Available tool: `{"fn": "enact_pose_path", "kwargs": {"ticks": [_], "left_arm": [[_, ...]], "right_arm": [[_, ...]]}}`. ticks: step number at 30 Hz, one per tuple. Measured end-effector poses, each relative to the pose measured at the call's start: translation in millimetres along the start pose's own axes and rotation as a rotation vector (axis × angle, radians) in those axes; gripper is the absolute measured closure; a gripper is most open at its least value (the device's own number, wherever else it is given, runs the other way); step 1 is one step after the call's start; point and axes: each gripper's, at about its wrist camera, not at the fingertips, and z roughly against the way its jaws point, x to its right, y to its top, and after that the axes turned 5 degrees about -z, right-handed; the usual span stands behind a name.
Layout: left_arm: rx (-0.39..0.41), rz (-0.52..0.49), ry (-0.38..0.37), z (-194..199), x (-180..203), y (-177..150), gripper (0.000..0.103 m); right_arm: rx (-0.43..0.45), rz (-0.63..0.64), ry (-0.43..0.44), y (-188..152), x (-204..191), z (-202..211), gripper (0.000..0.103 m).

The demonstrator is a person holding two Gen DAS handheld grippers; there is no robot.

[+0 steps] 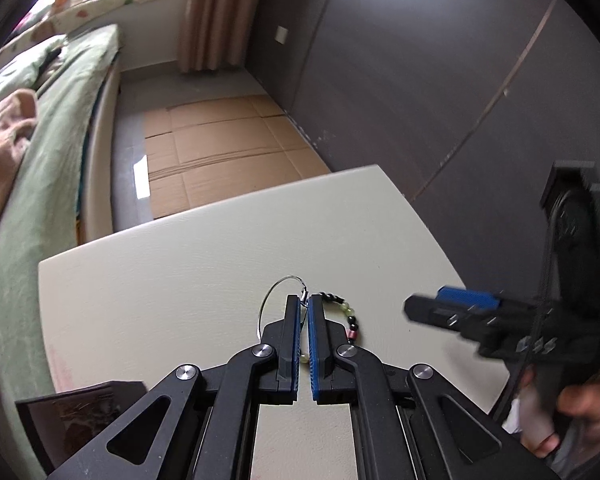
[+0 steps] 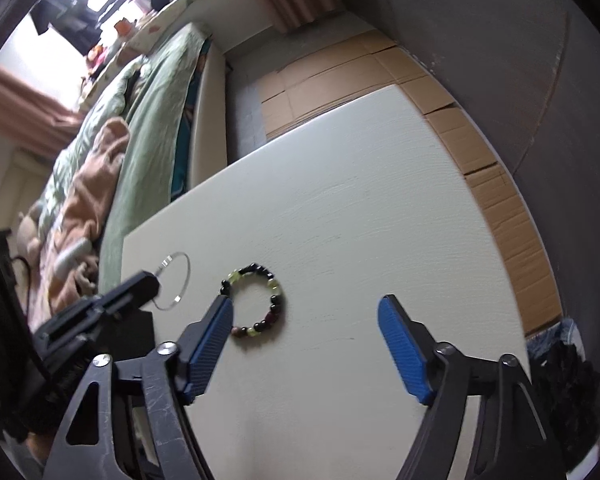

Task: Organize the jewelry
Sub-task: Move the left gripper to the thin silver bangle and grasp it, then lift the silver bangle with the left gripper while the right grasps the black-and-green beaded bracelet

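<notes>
Item 1, thin silver hoop bangle (image 2: 172, 282): I have it pinched at its rim in my left gripper (image 1: 304, 304), jaws drawn together on the wire, at lower centre of the left wrist view; the ring stands out past the fingertips toward the upper left, and whether it clears the table (image 2: 360, 184) I cannot tell. Item 2, beaded bracelet (image 2: 256, 304): lies flat on the table as a closed loop with no long axis, dark, yellow-green and reddish beads, at centre of the right wrist view, just right of the hoop. My right gripper (image 2: 306, 320) stands apart, empty. The bracelet sits low between its fingers, against the left pad (image 2: 210, 344) and well clear of the right pad. I judge the right gripper nearer, needing a shift left before closing.
</notes>
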Motion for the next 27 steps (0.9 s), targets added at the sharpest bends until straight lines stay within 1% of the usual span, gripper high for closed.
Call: {"fn": "enact_pose_path", "kwargs": {"ticks": [2,6,9,13,16,18,19,20,21,22,24,27], "left_arm": [[0.016,0.024,-0.002,7.1,-6.8,1.3,0.100],[0.036,0.062,0.006,15.6,-18.5,4.2,0.100],[0.041,0.095,0.004,18.3,-28.4,3.8,0.100],[0.051,0.130,0.013,23.3,-42.1,3.7,0.100],[0.059,0.158,0.012,28.7,-51.1,4.9,0.100],[0.064,0.167,0.015,31.6,-53.7,5.5,0.100],[0.068,0.172,0.015,35.0,-54.9,5.3,0.100],[0.073,0.176,0.015,37.9,-55.4,5.6,0.100],[0.078,0.180,0.015,41.7,-55.8,5.9,0.100],[0.083,0.183,0.015,44.7,-57.0,5.6,0.100],[0.098,0.191,0.012,53.9,-57.9,3.0,0.100],[0.111,0.196,0.014,65.5,-60.7,-0.8,0.100]], "right_arm": [[-0.007,0.026,-0.016,-1.5,-8.1,-6.2,0.037],[-0.029,0.074,-0.056,-2.9,-20.7,-22.5,0.051],[-0.041,0.110,-0.092,-2.9,-29.4,-35.7,0.058],[-0.050,0.158,-0.137,-3.3,-38.4,-48.5,0.063],[-0.054,0.235,-0.184,-5.4,-50.2,-57.3,0.064],[-0.044,0.287,-0.211,-7.3,-58.3,-60.1,0.078],[-0.035,0.319,-0.238,-8.6,-62.3,-61.3,0.083],[-0.026,0.349,-0.273,-10.1,-65.2,-62.3,0.093],[-0.023,0.365,-0.292,-10.2,-66.1,-62.4,0.093],[-0.028,0.370,-0.293,-11.1,-66.2,-61.4,0.093],[-0.036,0.359,-0.275,-12.6,-65.5,-56.2,0.094],[0.008,0.358,-0.251,-16.3,-70.9,-36.4,0.094]]}}
